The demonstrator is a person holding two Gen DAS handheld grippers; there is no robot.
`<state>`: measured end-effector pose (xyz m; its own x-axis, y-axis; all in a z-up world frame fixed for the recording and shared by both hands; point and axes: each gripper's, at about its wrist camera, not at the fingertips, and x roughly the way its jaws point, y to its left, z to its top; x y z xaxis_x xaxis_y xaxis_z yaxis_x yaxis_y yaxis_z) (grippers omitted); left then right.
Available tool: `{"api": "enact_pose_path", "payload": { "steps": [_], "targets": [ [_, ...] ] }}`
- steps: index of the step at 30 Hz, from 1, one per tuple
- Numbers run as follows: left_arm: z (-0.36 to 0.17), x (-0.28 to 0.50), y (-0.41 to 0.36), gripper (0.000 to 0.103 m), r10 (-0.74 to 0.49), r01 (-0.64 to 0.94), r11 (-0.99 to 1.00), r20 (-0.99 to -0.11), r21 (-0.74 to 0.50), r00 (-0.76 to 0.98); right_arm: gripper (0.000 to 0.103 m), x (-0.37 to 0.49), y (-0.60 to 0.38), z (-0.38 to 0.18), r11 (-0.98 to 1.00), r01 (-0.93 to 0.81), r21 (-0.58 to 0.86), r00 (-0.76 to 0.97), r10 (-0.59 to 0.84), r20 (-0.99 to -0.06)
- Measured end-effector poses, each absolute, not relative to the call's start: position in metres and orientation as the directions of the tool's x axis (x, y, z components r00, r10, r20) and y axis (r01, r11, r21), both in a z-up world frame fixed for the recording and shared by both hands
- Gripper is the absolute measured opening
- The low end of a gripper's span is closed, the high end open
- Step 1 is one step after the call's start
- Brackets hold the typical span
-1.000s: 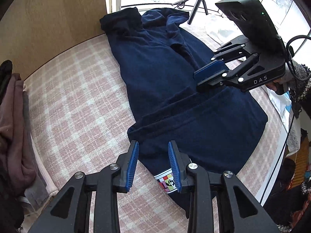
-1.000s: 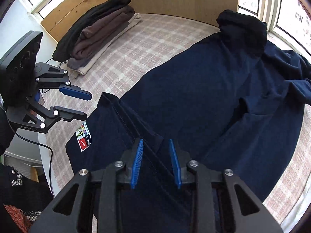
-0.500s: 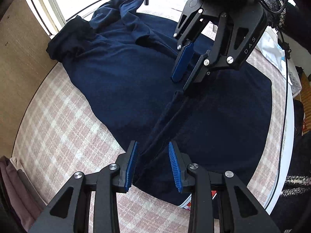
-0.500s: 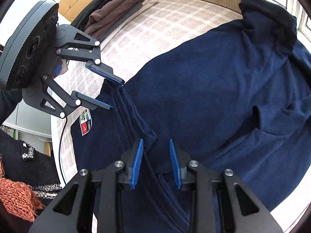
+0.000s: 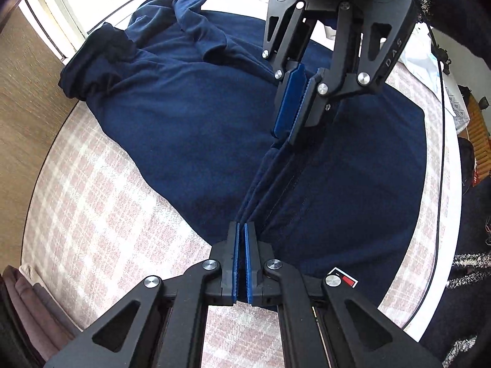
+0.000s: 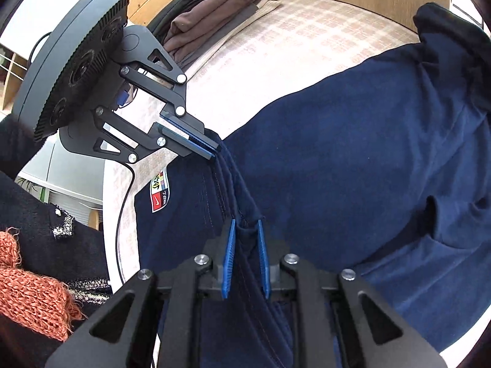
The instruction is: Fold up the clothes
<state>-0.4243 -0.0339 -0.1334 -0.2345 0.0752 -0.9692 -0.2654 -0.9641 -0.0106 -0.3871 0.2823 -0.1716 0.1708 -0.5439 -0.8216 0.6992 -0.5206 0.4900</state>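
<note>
I'm clenching the left gripper (image 5: 241, 230) on the navy garment's (image 5: 190, 128) hem ridge; the right gripper (image 6: 246, 230), at twelve o'clock, is closing around it. Both pinches should be firm before lifting evenly.

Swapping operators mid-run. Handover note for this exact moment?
Left gripper: shut on the hem fold of the navy garment.
Right gripper: jaws closing, the same fold between its pads, farther along the ridge.
Garment lies spread on the checked bed cover; folded clothes pile at the far edge.
Done: hem edge pinched up.
Left: finish the right grip, carry the fold over, likely toward the collar end.
</note>
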Motion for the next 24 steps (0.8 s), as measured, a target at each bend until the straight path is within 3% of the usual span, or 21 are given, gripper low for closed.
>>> {"api": "enact_pose_path", "payload": {
  "steps": [12, 14, 15, 24],
  "targets": [
    [-0.137, -0.429, -0.019, 0.007, 0.047, -0.309, -0.951, -0.980, 0.015, -0.192, 0.015, -0.393, 0.266, -0.186, -0.529, 0.725, 0.441, 0.175, -0.478, -0.861],
    [-0.139, -0.431, -0.021, 0.007, 0.033, -0.296, -0.955, -0.983, 0.022, -0.180, 0.008, -0.393, 0.265, -0.185, -0.538, 0.724, 0.432, 0.163, -0.474, -0.865],
    [-0.140, -0.431, -0.022, 0.002, 0.029, -0.293, -0.956, -0.984, 0.025, -0.177, 0.008, -0.393, 0.264, -0.185, -0.542, 0.723, 0.428, 0.158, -0.473, -0.867],
    [-0.117, -0.424, -0.025, 0.001, 0.016, -0.293, -0.955, -0.982, 0.041, -0.190, 0.004, -0.373, 0.263, -0.173, -0.545, 0.745, 0.385, 0.141, -0.435, -0.889]
  ]
}}
